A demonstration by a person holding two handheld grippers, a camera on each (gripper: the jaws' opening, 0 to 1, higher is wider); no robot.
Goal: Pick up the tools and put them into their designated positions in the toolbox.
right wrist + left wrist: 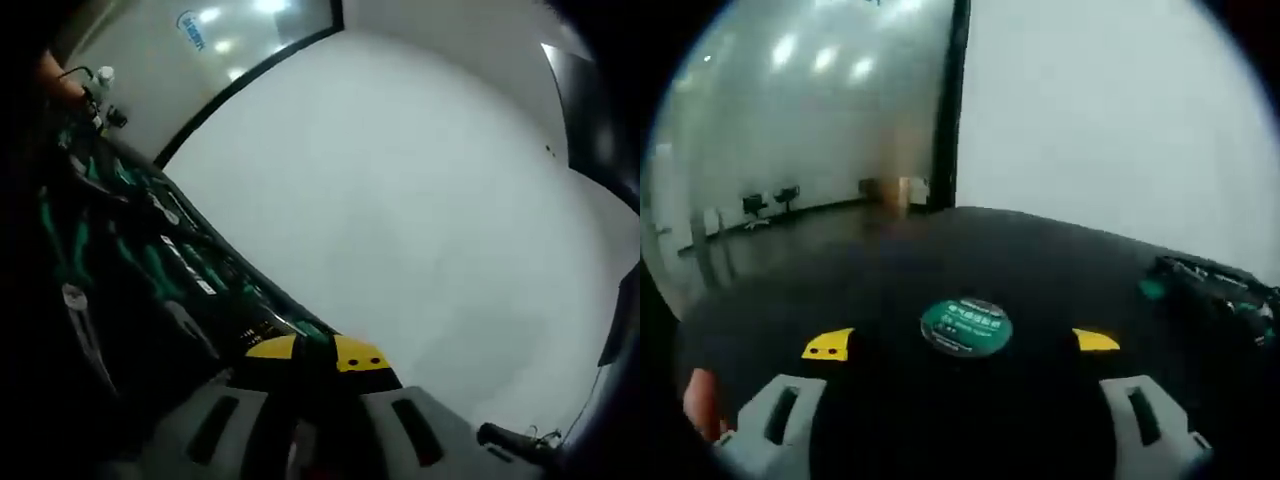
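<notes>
The left claw [960, 420] gapes wide over the black counter [1040, 270], a green disc [966, 326] just ahead. The right claw [315, 420] pinches narrowly on a dark tool [312, 385]; the toolbox [120, 270] lies to its left.

A round green label [966, 327] at lower centre of the left gripper view carries white print too blurred to read, and a blue mark on the glass [190, 28] at upper left of the right gripper view is likewise illegible.
</notes>
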